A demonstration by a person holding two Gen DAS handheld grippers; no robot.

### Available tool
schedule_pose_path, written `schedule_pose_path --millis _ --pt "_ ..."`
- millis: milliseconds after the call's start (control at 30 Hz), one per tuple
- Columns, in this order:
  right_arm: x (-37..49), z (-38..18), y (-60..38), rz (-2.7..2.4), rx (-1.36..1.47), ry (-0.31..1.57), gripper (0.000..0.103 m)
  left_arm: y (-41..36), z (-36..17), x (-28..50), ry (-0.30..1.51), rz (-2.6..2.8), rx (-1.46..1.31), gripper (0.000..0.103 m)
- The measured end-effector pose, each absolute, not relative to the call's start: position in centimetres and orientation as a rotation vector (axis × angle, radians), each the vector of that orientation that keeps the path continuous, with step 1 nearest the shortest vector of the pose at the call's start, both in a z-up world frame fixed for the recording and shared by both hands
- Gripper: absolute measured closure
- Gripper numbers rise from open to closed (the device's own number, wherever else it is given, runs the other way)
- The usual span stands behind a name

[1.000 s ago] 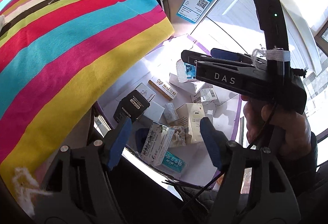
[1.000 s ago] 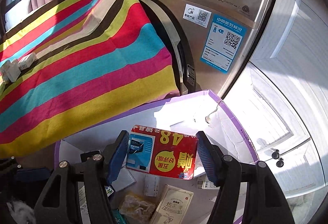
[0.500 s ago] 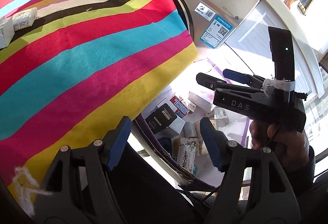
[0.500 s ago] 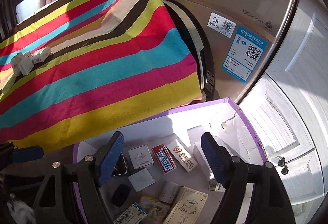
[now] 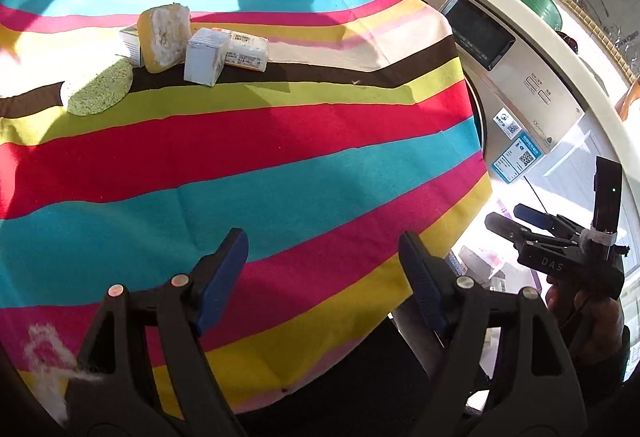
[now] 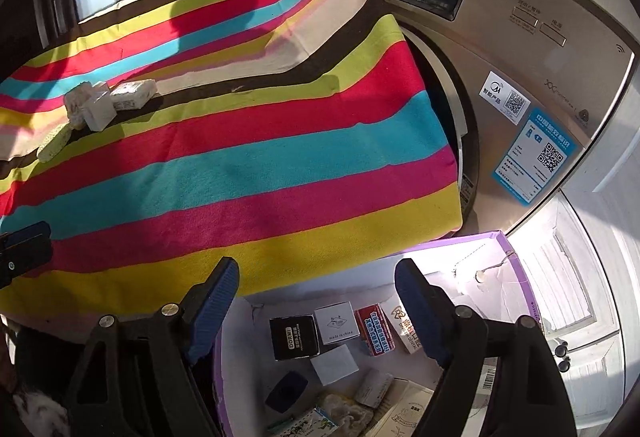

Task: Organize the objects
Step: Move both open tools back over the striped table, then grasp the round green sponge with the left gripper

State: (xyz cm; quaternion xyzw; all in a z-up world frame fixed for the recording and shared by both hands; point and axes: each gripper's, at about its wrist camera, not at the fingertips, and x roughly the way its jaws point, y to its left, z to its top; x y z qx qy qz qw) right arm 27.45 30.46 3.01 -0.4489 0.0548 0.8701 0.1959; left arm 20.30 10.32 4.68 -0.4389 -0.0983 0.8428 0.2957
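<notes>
The washer [image 6: 520, 49] stands at the right, its front half hidden by a striped cloth [image 5: 280, 165] draped over a table beside it. Below the cloth's edge sits a purple-rimmed box [image 6: 516, 261], holding a black carton [image 6: 294, 337], a white carton [image 6: 336, 323], a red packet [image 6: 374, 329] and other small packs, all lying loose on its white floor.

On the far part of the cloth lies a cluster: a pale box [image 5: 206, 55] standing on end, a flat labelled pack [image 5: 246, 53] touching it behind, a yellow sponge [image 5: 164, 37] leaning against its left, and a green pad [image 5: 98, 87] lying flat just to the left.

The left gripper [image 5: 322, 273] hangs over the cloth's near stripes, jaws opening, nothing between them. The right gripper [image 6: 316, 301] hangs over the box, jaws opening too, empty; the cartons lie below, apart from its blue pads [image 6: 214, 309].
</notes>
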Motion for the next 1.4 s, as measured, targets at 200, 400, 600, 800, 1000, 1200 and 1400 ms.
schedule_pose_path --millis 200,400,600,800,1000,1200,1400 --pt "26.7 2.9 29.2 2.46 -1.292 0.147 0.021 4.5 4.2 18.0 -0.28 2.443 -1.158 0.012" --pt "25.9 3.0 28.3 2.471 -1.323 0.127 0.021 0.5 3.6 13.5 -0.202 2.571 -1.191 0.005" --pt "25.3 3.4 27.5 2.483 -1.328 0.105 0.02 0.3 2.6 8.7 -0.035 2.57 -1.261 0.004" --pt "24.4 2.9 26.0 2.505 -1.376 0.073 0.02 0.5 1.6 5.5 0.005 2.548 -1.302 0.004" --pt "22.7 2.5 24.7 2.539 -1.415 0.049 0.02 1.0 0.7 3.7 0.094 2.572 -1.3 0.002" --pt "21.0 2.7 22.9 2.587 -1.42 0.015 0.02 1.7 0.7 3.0 0.139 2.582 -1.291 0.005" --pt "18.5 3.1 20.0 2.674 -1.409 -0.003 0.02 2.2 1.0 3.2 0.165 2.588 -1.252 0.021"
